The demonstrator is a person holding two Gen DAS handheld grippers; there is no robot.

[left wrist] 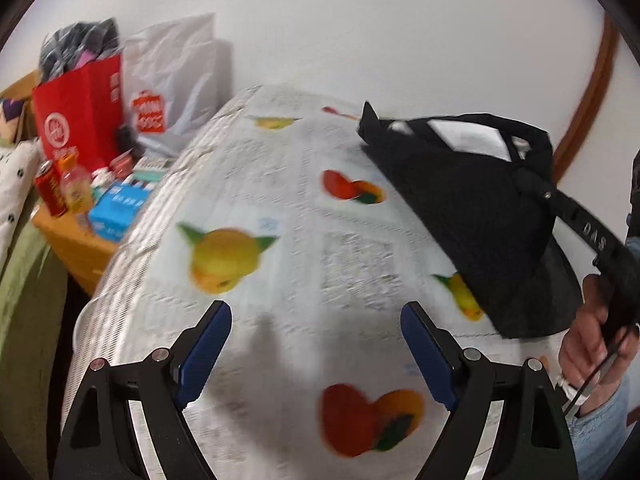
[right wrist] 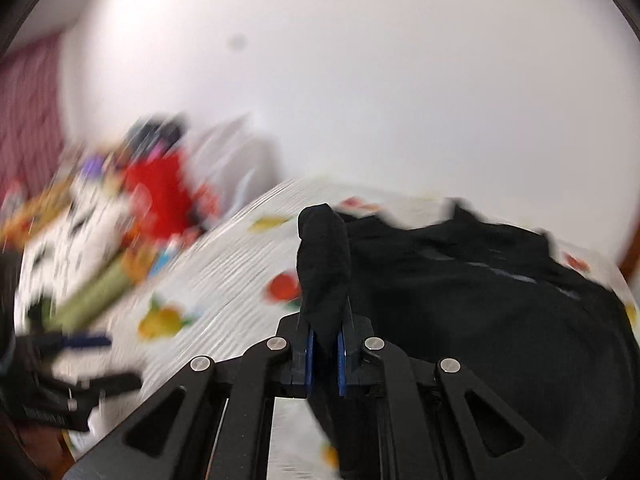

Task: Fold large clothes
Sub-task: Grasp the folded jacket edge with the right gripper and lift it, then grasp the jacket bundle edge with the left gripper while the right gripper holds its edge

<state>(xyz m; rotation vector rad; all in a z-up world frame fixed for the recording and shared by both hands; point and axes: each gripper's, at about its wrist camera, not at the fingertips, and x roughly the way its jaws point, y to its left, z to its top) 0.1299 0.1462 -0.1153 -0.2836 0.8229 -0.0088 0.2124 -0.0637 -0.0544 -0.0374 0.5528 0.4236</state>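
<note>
We had the black garment [right wrist: 480, 300] partly lifted over the fruit-print bed cover [left wrist: 288, 208]. Our right gripper [right wrist: 325, 344] pinched a bunched edge; our left gripper [left wrist: 316, 344] was spread wide, holding nothing. The cloth looked soft and light, so we judged a hem corner best to grasp.

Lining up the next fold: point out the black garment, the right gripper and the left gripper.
black garment [left wrist: 472, 216]: left wrist view, middle of hanging cloth.
right gripper [right wrist: 325, 354]: right wrist view, between clamped fingertips.
left gripper [left wrist: 316, 320]: left wrist view, between spread fingertips.
</note>
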